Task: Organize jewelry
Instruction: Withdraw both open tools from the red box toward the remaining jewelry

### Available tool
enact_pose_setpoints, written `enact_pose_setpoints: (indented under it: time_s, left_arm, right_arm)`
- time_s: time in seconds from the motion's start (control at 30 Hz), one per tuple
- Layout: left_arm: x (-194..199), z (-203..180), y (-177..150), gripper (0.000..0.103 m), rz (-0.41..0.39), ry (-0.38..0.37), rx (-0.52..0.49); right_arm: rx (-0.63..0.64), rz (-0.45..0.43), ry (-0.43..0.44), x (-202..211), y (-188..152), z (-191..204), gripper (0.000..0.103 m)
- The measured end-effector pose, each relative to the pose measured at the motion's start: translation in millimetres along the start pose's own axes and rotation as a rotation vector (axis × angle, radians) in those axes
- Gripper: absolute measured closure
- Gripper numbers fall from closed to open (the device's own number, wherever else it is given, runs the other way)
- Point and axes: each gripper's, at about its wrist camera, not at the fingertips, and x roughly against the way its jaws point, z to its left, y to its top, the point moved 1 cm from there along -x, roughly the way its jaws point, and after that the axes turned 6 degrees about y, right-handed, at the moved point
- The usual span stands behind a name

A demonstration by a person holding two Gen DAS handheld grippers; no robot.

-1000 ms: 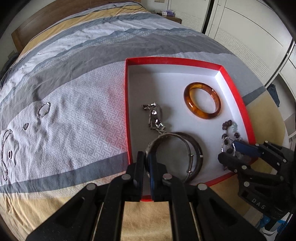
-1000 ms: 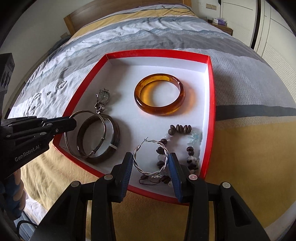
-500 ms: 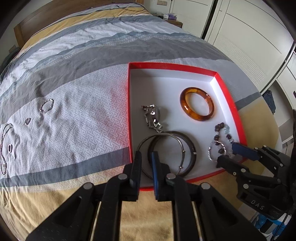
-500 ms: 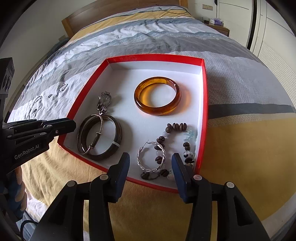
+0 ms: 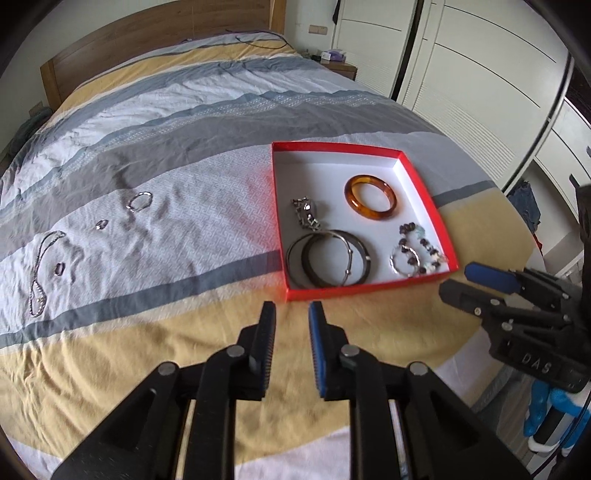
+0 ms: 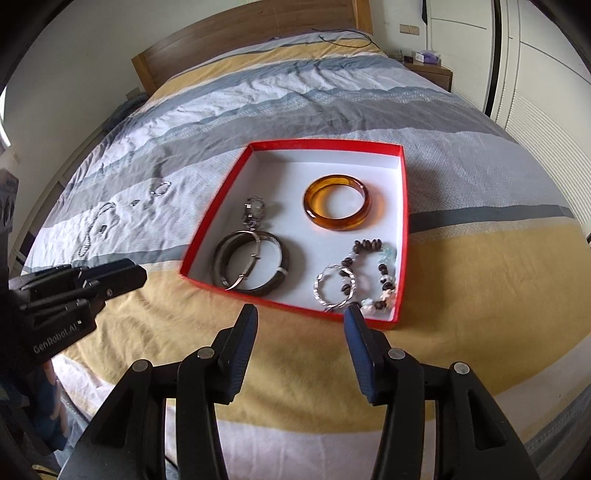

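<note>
A red box point(image 5: 369, 288) point(image 6: 218, 225) with a white floor lies on the bed. In it are an amber bangle point(image 5: 371, 197) point(image 6: 337, 206), a watch point(image 5: 306, 213) point(image 6: 254, 210), a dark bangle with a thin silver bangle point(image 5: 328, 263) point(image 6: 251, 266), a silver hoop point(image 5: 405, 263) point(image 6: 334, 285) and a bead bracelet point(image 5: 424, 246) point(image 6: 380, 269). My left gripper point(image 5: 291, 317) is open and empty, just short of the box's near edge. My right gripper point(image 6: 300, 321) is open and empty, near the box's front right corner.
On the bedspread left of the box lie a necklace point(image 5: 41, 269) point(image 6: 94, 229), a small bracelet point(image 5: 139, 201) point(image 6: 160, 187) and two small rings point(image 5: 100, 224) point(image 5: 59, 268). White wardrobe doors point(image 5: 461, 74) stand to the right, a wooden headboard point(image 5: 147, 33) at the far end.
My left gripper let go of the silver bangle, which now lies on the dark bangle. My right gripper released the silver hoop. Both grippers opened and drew back out of the box.
</note>
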Motion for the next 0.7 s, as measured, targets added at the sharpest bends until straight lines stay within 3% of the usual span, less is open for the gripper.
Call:
enact_pose_setpoints:
  time_s: [0.13, 0.27, 0.7]
  left_arm:
    - [23, 12, -19, 0.084, -0.002, 0.006, -0.004]
    - [41, 31, -37, 0.075, 0.002, 0.024, 0.033]
    - [101, 108, -103, 0.075, -0.041, 0.100, 0.199]
  right_arm:
    - [0.017, -0.013, 0.020, 16, -10, 21, 0.051]
    - [0.044, -0.022, 0.039, 28, -19, 45, 0.051]
    - [0.147, -0.041, 0.082, 60, -45, 111, 0.051]
